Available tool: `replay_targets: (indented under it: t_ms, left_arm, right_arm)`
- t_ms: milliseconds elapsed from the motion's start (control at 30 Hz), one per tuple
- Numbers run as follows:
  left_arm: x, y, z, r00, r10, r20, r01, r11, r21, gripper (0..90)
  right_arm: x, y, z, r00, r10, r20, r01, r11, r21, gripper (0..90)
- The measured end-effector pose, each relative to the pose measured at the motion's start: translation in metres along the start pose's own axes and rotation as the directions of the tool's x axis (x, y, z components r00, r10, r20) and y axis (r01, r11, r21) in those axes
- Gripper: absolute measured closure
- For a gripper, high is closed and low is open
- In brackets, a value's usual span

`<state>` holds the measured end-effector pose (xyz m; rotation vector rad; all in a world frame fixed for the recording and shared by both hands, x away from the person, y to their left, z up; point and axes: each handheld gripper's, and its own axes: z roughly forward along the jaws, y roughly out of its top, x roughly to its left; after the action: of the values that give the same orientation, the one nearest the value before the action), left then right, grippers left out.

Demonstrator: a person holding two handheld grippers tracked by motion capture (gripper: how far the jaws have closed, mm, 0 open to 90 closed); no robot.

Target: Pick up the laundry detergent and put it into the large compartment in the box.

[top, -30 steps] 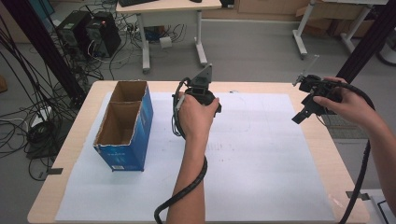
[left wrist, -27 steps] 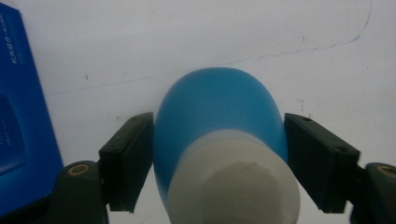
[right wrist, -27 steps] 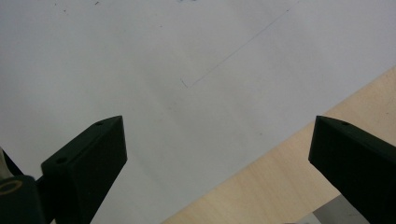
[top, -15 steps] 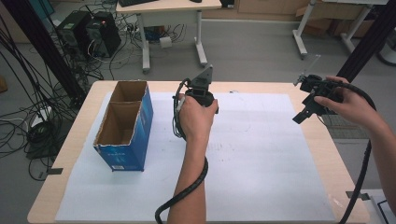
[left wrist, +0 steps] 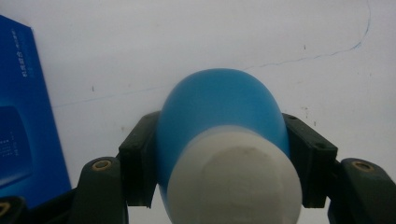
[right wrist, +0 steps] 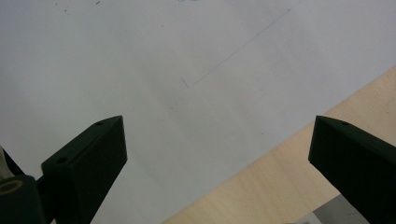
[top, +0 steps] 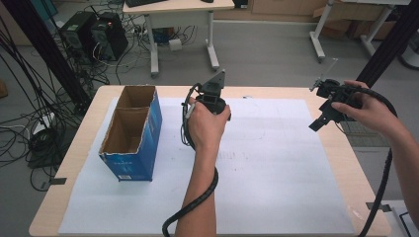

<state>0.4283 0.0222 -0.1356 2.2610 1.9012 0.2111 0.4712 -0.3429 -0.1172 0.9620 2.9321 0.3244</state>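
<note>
Blue ball (left wrist: 219, 112) with a white base sits clenched in my left tongs (left wrist: 224, 154), a jaw pressing each flank, just right of the blue box (top: 129, 132) and above the white paper sheet (top: 276, 168). I see its surface smooth and rounded, the white end flat toward the camera. My right tongs (right wrist: 219, 154) hang released, jaws wide, far right of the box over the sheet's edge, where bare counter (right wrist: 280, 186) begins. Between box and right tongs I have broad free paper.
</note>
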Motion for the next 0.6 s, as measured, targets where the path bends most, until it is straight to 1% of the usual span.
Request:
replay_targets:
  t_ms: [67, 100, 167, 233, 300, 333, 367, 400, 433, 467, 500, 533, 567, 600]
  left_arm:
    - [0.000, 0.000, 0.000, 1.0000, 0.000, 0.000, 0.000, 1.0000, 0.002, 37.8]
    - [-0.002, 0.000, -0.003, 0.9999, 0.006, -0.009, -0.006, 1.0000, 0.004, 37.8]
    - [-0.003, 0.000, -0.004, 0.9999, 0.006, -0.015, -0.006, 1.0000, 0.000, 37.8]
    - [-0.004, 0.000, -0.010, 0.9996, 0.003, -0.029, -0.003, 1.0000, -0.006, 37.8]
    - [-0.004, 0.000, -0.019, 0.9991, 0.005, -0.042, -0.006, 0.9999, -0.010, 37.8]
    - [-0.003, -0.001, -0.028, 0.9988, 0.011, -0.049, -0.011, 0.9998, -0.015, 37.8]
    - [-0.003, -0.001, -0.028, 0.9988, 0.011, -0.049, -0.011, 0.9998, -0.015, 37.8]
    - [-0.002, -0.003, -0.037, 0.9988, 0.012, -0.047, -0.014, 0.9996, -0.026, 37.8]
    - [-0.002, -0.003, -0.037, 0.9988, 0.012, -0.047, -0.014, 0.9996, -0.026, 37.8]
    - [0.001, -0.005, -0.047, 0.9991, 0.010, -0.041, -0.012, 0.9993, -0.035, 37.8]
    - [0.002, -0.006, -0.052, 0.9992, 0.012, -0.038, -0.014, 0.9991, -0.040, 37.8]
    - [0.002, -0.006, -0.052, 0.9992, 0.012, -0.038, -0.014, 0.9991, -0.040, 37.8]
    - [0.003, -0.007, -0.058, 0.9992, 0.012, -0.037, -0.014, 0.9990, -0.042, 37.8]
    - [0.005, -0.007, -0.068, 0.9992, 0.020, -0.034, -0.022, 0.9988, -0.043, 37.8]
  right_arm:
    - [0.001, 0.000, 0.000, 1.0000, -0.001, 0.001, 0.001, 1.000, -0.001, 4.5]
    - [0.001, 0.001, 0.000, 1.0000, 0.001, 0.002, -0.001, 1.000, -0.002, 4.4]
    - [0.001, 0.001, 0.000, 1.0000, -0.001, 0.003, 0.001, 1.000, -0.001, 4.4]
    - [0.002, 0.002, -0.001, 1.0000, -0.003, 0.003, 0.003, 1.000, -0.001, 4.4]
    - [0.003, 0.002, -0.002, 1.0000, -0.004, 0.004, 0.004, 1.000, -0.003, 4.4]
    - [0.004, 0.003, -0.002, 1.0000, -0.003, 0.003, 0.003, 1.000, -0.004, 4.4]
    - [0.004, 0.003, -0.002, 1.0000, -0.003, 0.003, 0.003, 1.000, -0.004, 4.4]
    - [0.005, 0.004, -0.002, 1.0000, -0.005, 0.004, 0.005, 1.000, -0.002, 4.4]
    - [0.005, 0.004, -0.002, 1.0000, -0.005, 0.004, 0.005, 1.000, -0.002, 4.4]
    - [0.006, 0.005, -0.001, 1.0000, -0.008, 0.002, 0.008, 1.000, -0.003, 4.4]
    - [0.007, 0.006, -0.001, 1.0000, -0.008, 0.001, 0.008, 1.000, 0.000, 4.4]
    - [0.007, 0.006, -0.001, 1.0000, -0.008, 0.001, 0.008, 1.000, 0.000, 4.4]
    - [0.008, 0.008, -0.002, 1.0000, -0.009, 0.002, 0.009, 1.000, 0.002, 4.4]
    - [0.008, 0.008, -0.002, 1.0000, -0.010, 0.001, 0.010, 1.000, 0.000, 4.4]
